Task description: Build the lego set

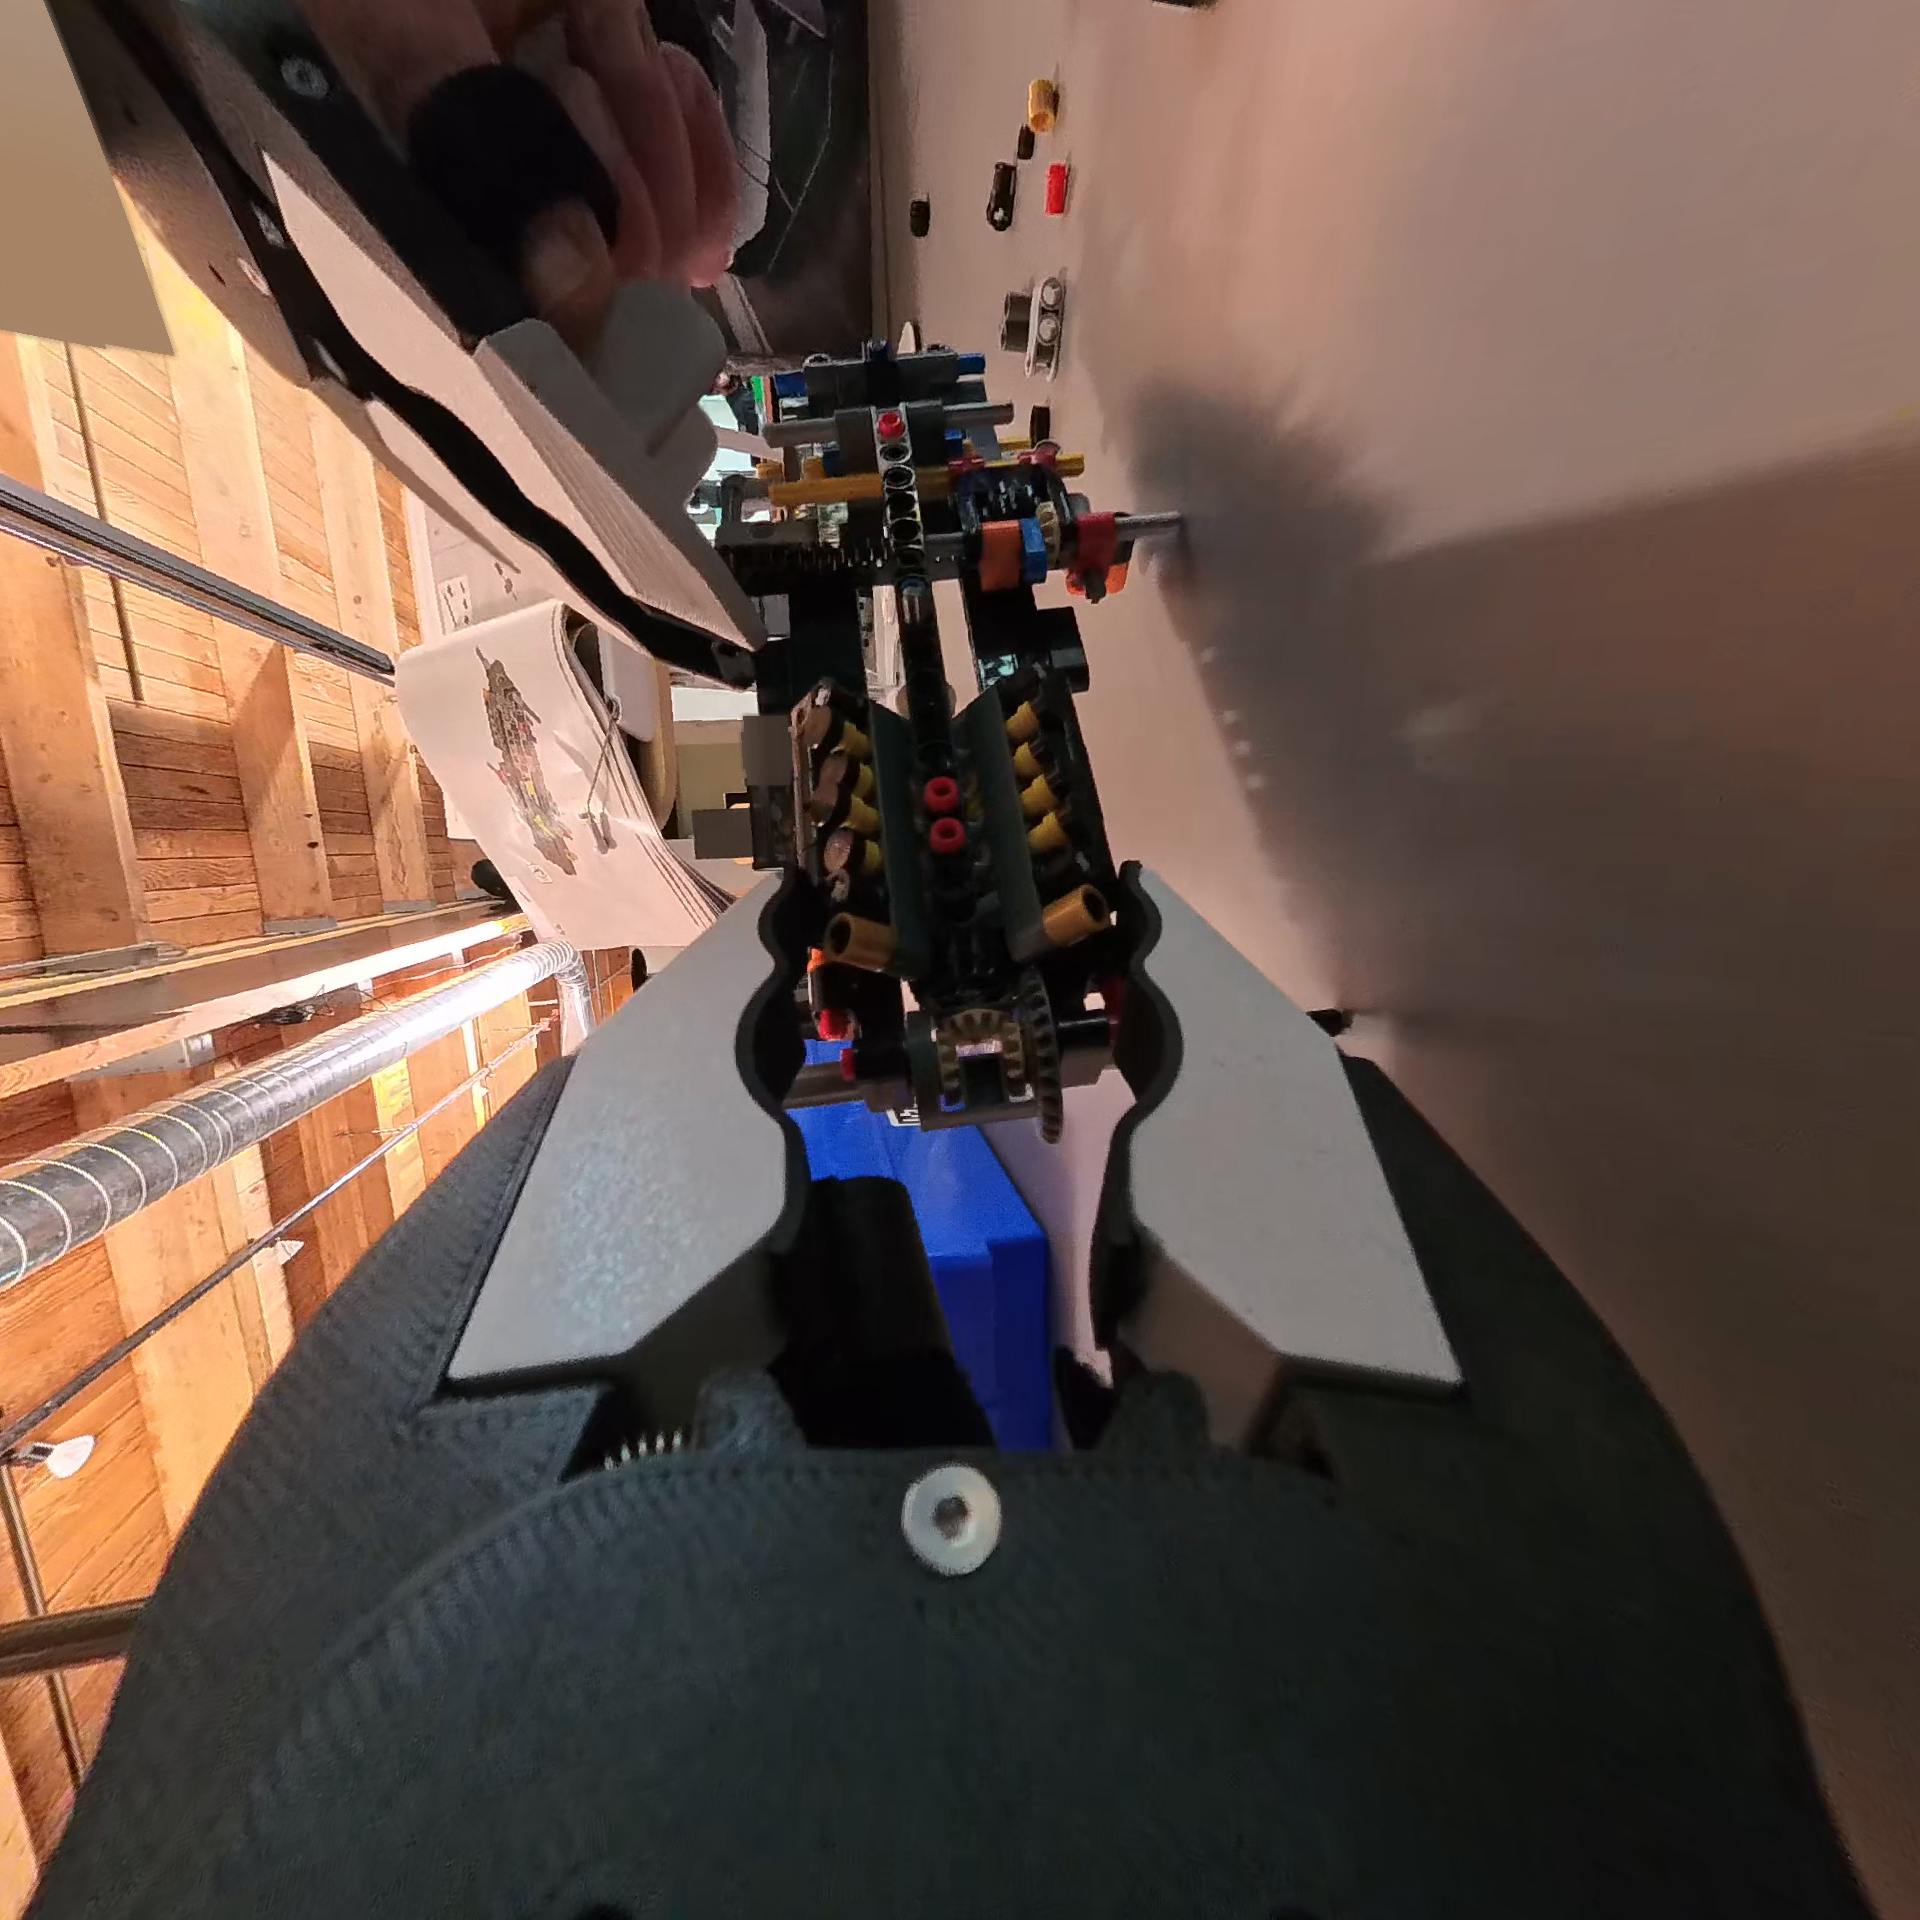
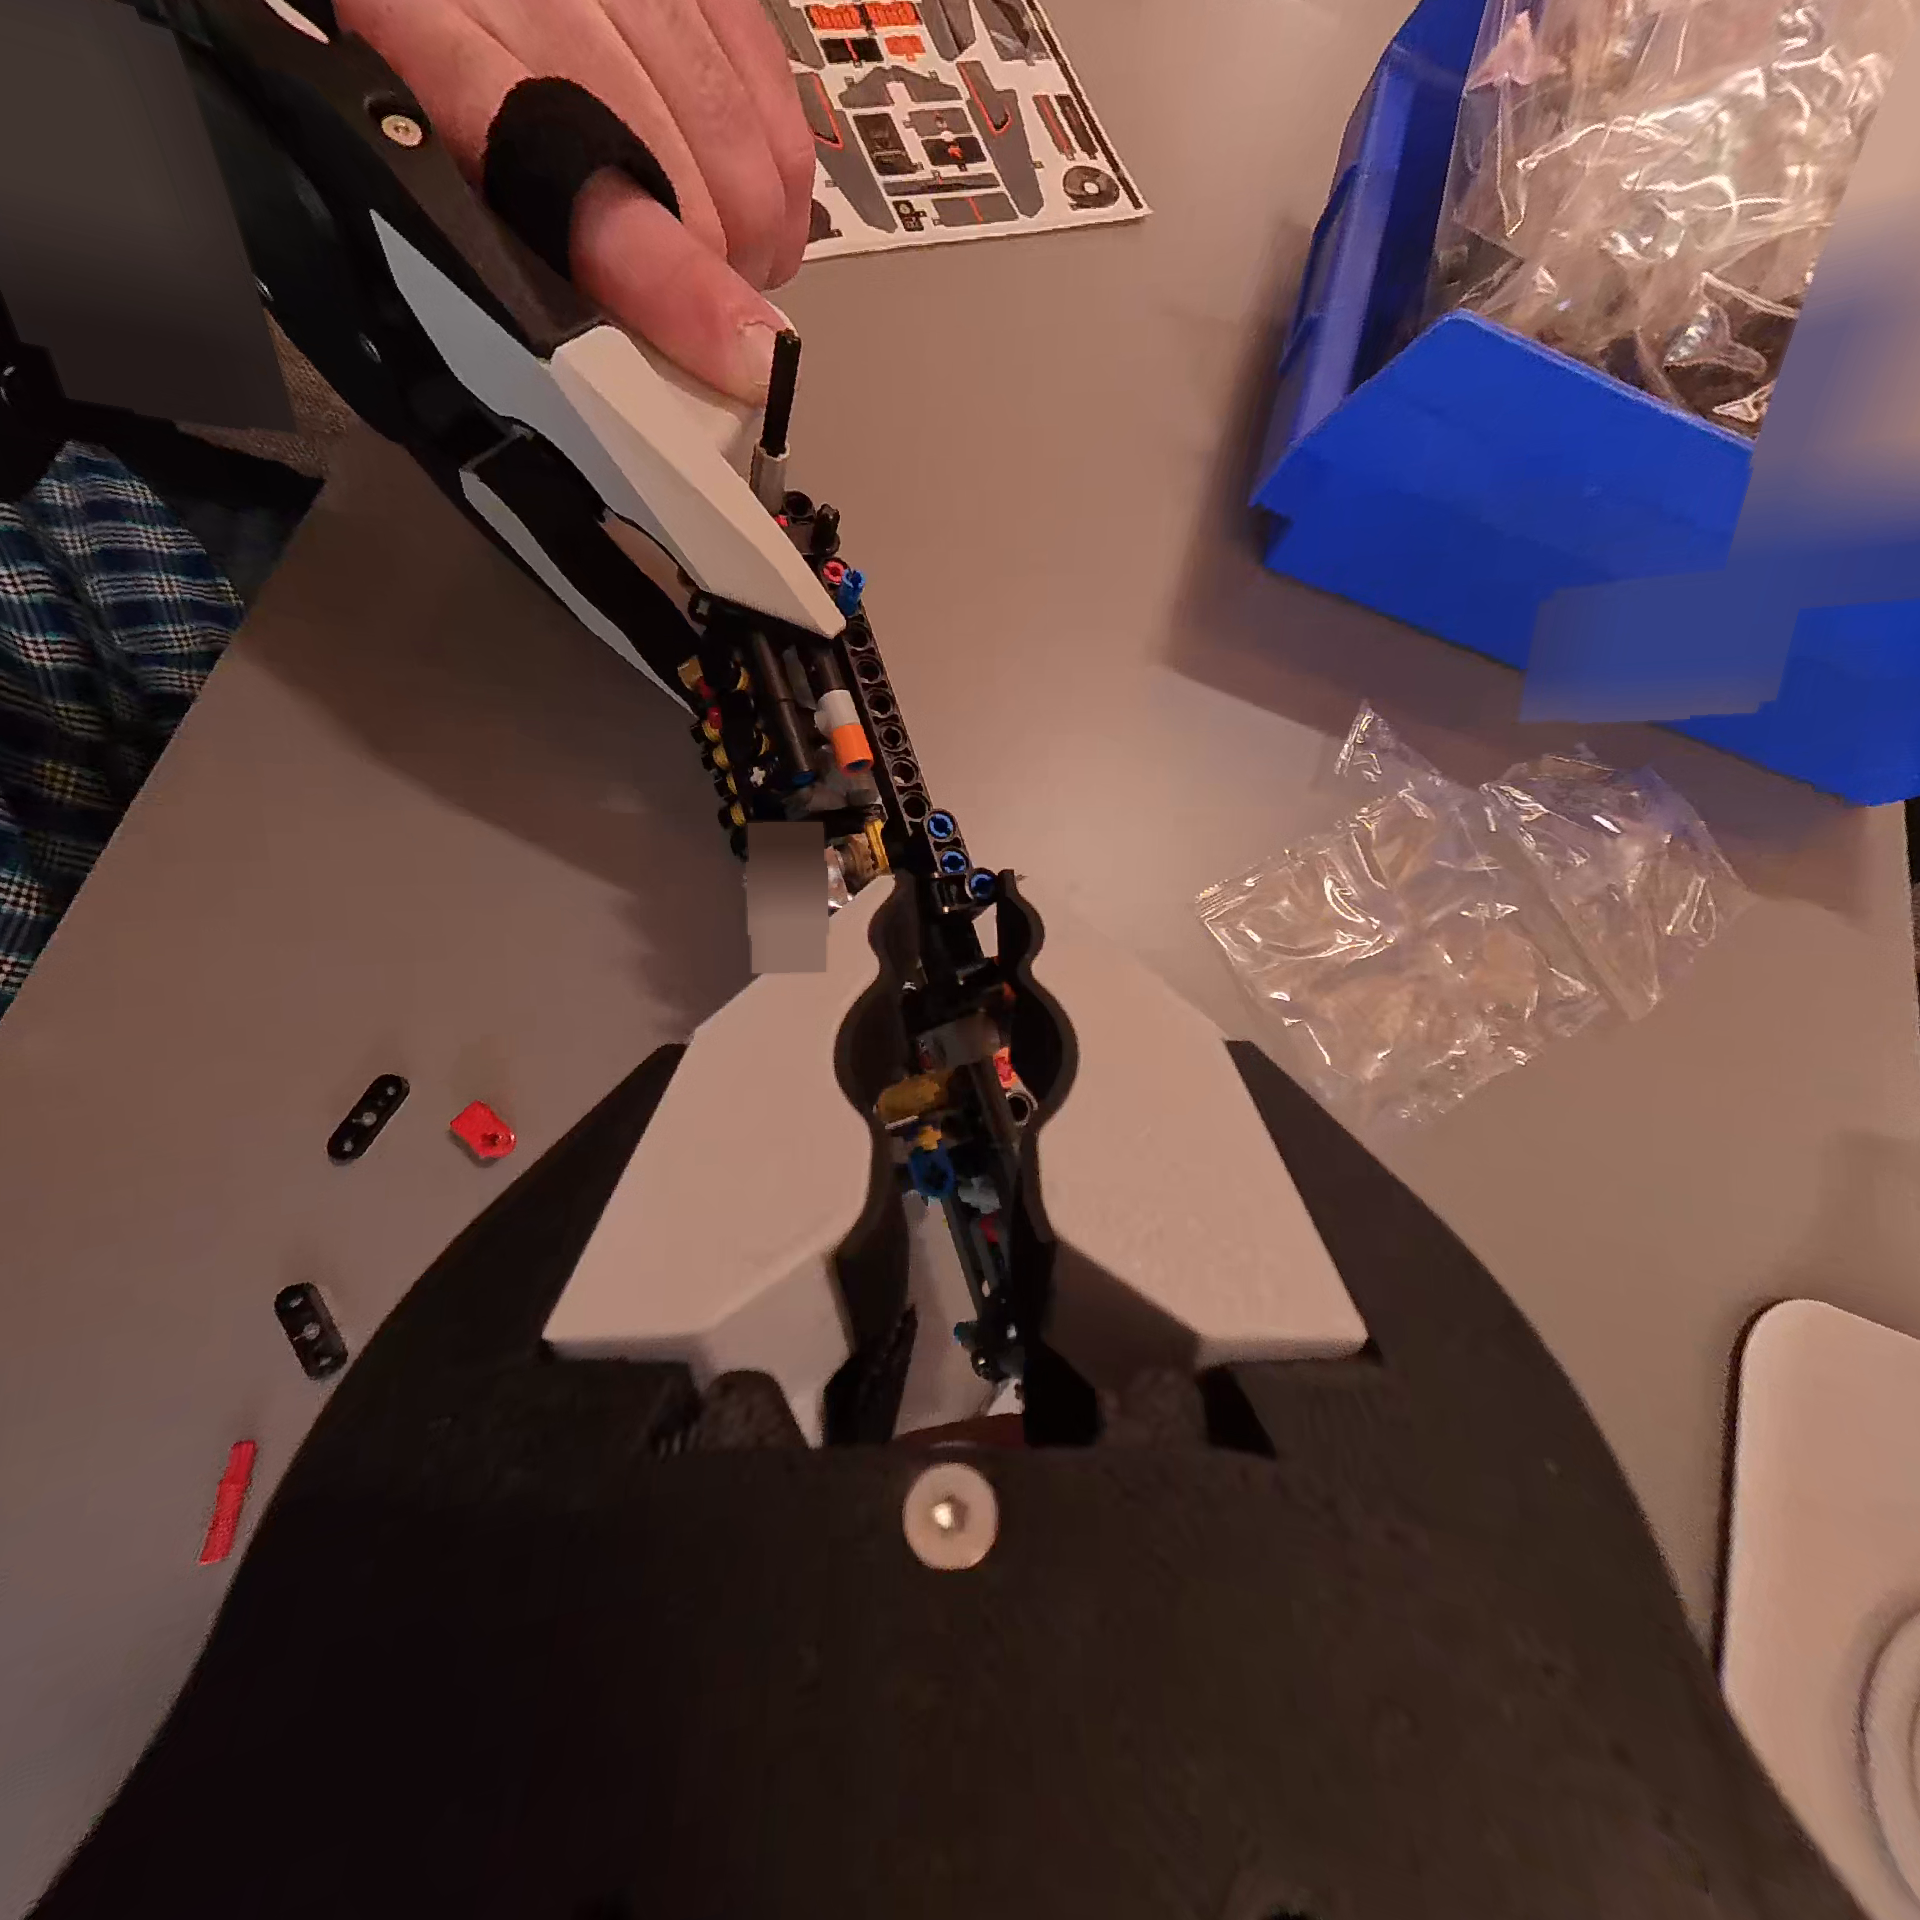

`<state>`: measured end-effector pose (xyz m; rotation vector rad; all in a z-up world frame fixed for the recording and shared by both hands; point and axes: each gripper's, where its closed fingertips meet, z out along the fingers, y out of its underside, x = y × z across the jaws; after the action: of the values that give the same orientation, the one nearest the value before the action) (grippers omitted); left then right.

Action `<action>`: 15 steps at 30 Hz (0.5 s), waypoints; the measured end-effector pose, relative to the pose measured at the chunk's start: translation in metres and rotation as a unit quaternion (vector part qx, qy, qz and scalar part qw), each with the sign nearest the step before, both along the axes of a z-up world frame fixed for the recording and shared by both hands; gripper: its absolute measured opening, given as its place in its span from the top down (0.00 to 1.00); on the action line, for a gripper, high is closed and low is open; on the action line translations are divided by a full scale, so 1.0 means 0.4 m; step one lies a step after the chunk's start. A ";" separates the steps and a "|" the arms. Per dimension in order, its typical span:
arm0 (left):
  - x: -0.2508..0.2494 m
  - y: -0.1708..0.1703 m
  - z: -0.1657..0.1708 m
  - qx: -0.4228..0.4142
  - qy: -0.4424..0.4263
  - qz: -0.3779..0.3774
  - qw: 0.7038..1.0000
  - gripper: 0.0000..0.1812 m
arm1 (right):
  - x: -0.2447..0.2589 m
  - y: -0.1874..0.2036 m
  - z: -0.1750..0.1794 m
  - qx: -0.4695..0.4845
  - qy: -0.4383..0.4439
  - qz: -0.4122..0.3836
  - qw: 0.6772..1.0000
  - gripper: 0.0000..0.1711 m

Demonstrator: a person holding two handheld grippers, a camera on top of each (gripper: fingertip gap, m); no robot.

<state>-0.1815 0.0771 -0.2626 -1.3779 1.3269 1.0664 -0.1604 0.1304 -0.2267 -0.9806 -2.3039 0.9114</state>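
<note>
bags (image 2: 1455, 935) before bin (image 2: 1507, 499) — sheet (image 2: 966, 125) left

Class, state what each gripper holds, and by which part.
Both grip the black, multicoloured Lego chassis: left gripper clamps the gear end, right gripper the opposite end.

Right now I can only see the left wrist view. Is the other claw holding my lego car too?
Observer: Yes. The right claw is shut on the thin end of the lego car.
Operator: Are there more pieces somewhere?
Observer: Two clear plastic bags lie on the table, to the right of the car.
Operator: What's inside the blue bin?
Observer: The blue bin holds more crinkly clear bags, piled above its rim.
</note>
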 end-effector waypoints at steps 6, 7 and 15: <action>-0.001 -0.001 0.000 -0.001 0.000 0.003 1.000 0.68 | -0.002 -0.001 0.000 -0.013 -0.016 -0.020 1.000 0.94; -0.001 -0.001 0.001 -0.001 0.000 0.003 1.000 0.68 | -0.003 -0.001 0.001 -0.016 -0.019 -0.022 0.999 0.94; 0.007 -0.002 0.009 0.007 -0.001 -0.011 1.000 0.68 | 0.009 -0.007 0.012 -0.010 0.004 0.043 0.999 0.94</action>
<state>-0.1787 0.0763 -0.2589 -1.3510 1.3282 1.0578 -0.1569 0.1278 -0.2217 -0.8906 -2.3502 0.9728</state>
